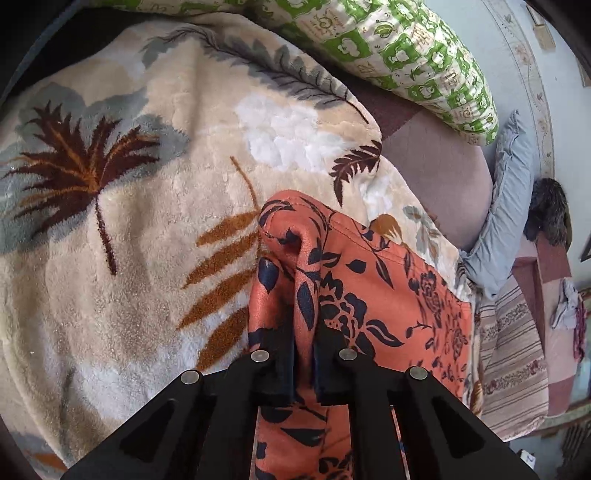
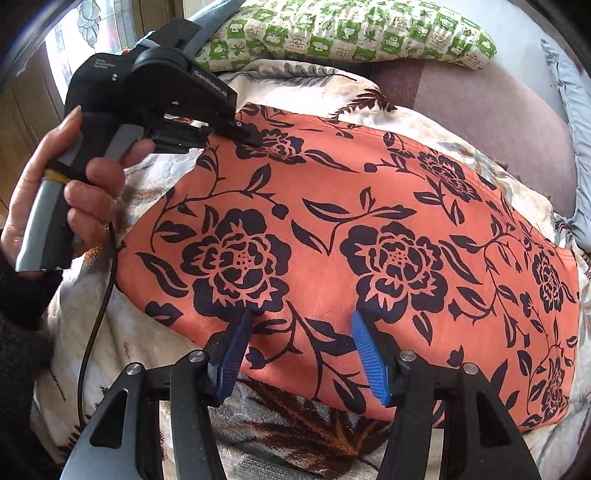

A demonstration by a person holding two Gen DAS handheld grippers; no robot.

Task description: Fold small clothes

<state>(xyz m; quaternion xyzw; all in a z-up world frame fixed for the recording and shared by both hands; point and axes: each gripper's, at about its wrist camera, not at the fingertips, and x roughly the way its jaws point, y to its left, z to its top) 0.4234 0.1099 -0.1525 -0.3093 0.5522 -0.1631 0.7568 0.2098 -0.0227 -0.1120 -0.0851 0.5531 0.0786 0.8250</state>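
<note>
An orange cloth with a black flower print (image 2: 332,229) lies spread on a cream leaf-patterned blanket (image 1: 129,221). My left gripper (image 1: 304,354) is shut on a bunched fold of the cloth (image 1: 354,280) at its far left corner and lifts it slightly. That gripper also shows in the right wrist view (image 2: 243,134), held by a hand. My right gripper (image 2: 301,321) is open, its blue pads (image 2: 365,354) resting over the cloth's near edge, which lies between the jaws.
A green and white patterned pillow (image 2: 351,33) lies at the back. A grey-blue cushion (image 1: 506,206) and a striped cloth (image 1: 513,354) are to the right. Mauve bedding (image 2: 480,107) lies beyond the blanket (image 2: 295,435).
</note>
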